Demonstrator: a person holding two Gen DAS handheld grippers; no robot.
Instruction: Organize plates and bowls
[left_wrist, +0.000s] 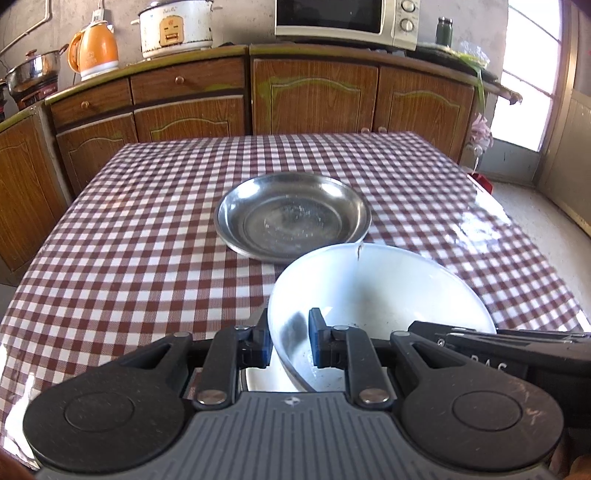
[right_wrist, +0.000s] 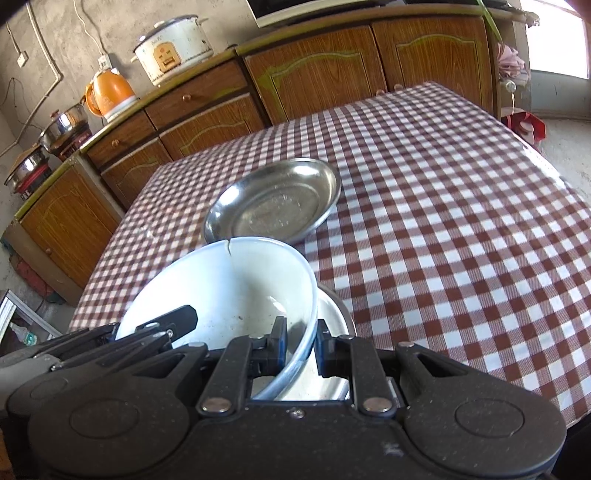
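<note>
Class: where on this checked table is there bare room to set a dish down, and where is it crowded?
Bare cloth lies left and right of the steel plate and behind it, toward the cabinets. It is crowded near the camera, where both tongs grip the white bowl.

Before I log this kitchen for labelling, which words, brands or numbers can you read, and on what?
"D A C", partly cut off: on the other tool's black body.
Rice cooker: red script and front panel, too blurred.
Orange kettle: faint mark, unreadable.
Microwave dials: markings too small.
Nothing else.

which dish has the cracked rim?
The white bowl, held at its rim by both grippers; a crack runs down from its far rim. The steel plate lying beyond on the table looks intact.
</note>
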